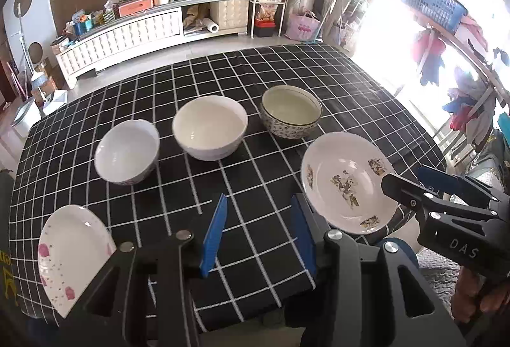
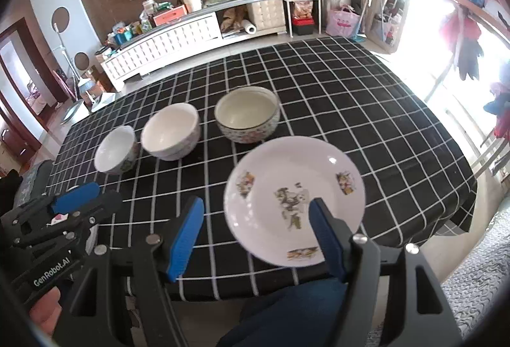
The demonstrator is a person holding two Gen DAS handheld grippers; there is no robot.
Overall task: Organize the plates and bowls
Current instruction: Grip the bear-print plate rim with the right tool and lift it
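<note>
Three bowls stand in a row on the checked tablecloth [image 1: 255,66]: a small white bowl [image 1: 127,152] at left, a larger white bowl [image 1: 209,127] in the middle, a patterned bowl [image 1: 290,110] at right. A cartoon-print plate [image 1: 347,183] lies near the front right edge. A pink-flowered plate [image 1: 71,254] lies at the front left edge. My left gripper [image 1: 259,230] is open and empty above the front edge, between the two plates. My right gripper [image 2: 255,230] is open; its right finger [image 2: 325,232] overlaps the cartoon plate [image 2: 295,197], and contact is unclear.
The table's front edge is just under both grippers, its right edge near a bright window. A white cabinet [image 1: 127,34] with clutter stands beyond the far edge. A blue basket [image 1: 430,1] hangs at upper right.
</note>
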